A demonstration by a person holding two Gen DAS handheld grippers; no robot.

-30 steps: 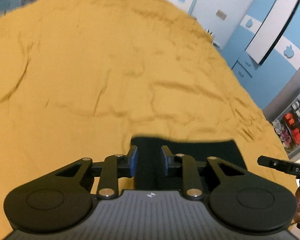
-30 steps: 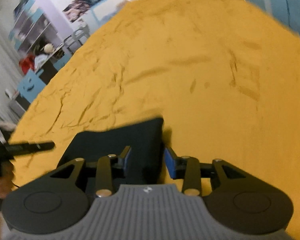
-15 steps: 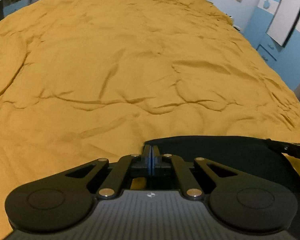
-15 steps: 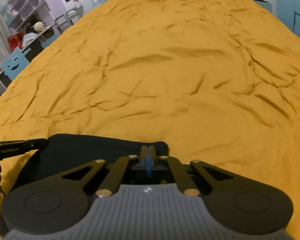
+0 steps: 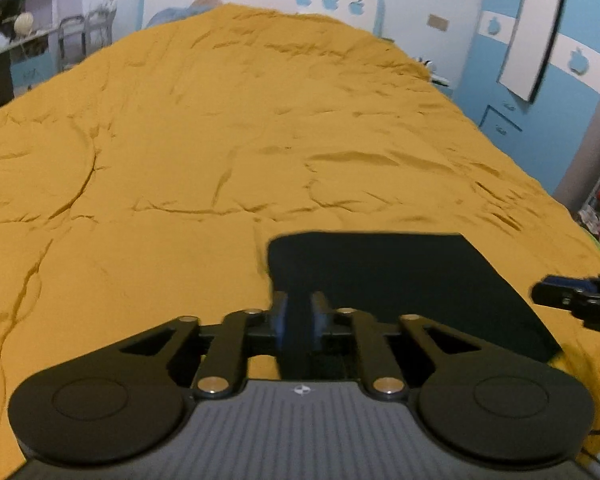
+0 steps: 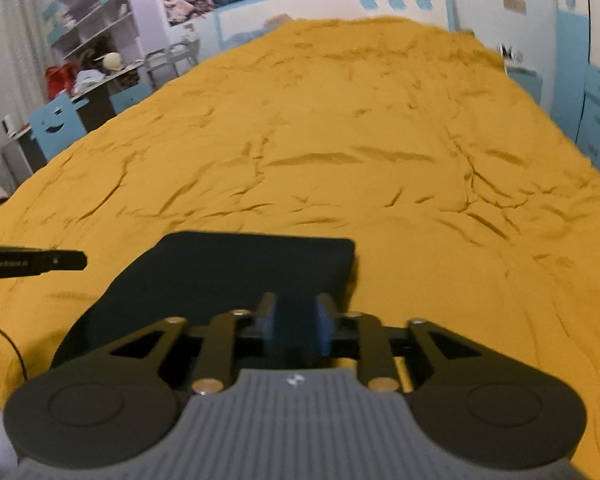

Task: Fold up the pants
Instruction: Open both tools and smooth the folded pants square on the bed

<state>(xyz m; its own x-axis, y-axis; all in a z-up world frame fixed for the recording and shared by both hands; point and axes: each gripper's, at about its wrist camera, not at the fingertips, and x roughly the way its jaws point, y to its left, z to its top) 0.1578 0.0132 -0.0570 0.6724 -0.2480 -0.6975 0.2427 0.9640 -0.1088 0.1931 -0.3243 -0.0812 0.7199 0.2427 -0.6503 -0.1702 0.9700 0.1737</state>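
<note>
The black pants lie folded into a flat rectangle on the yellow bedspread. My left gripper is partly open above the pants' near left edge, with nothing between its blue pads. In the right wrist view the pants lie low in the middle. My right gripper is partly open over their near right edge, also empty. The tip of the other gripper shows at the edge of each view.
The bedspread is wrinkled and fills most of both views. Blue cabinets stand to the right of the bed. A desk and shelves with clutter stand to the left. A headboard with apple marks is at the far end.
Both grippers were shut half a second ago and are now partly open. Both have lifted and drawn back, so more of the folded pants and the room shows.
</note>
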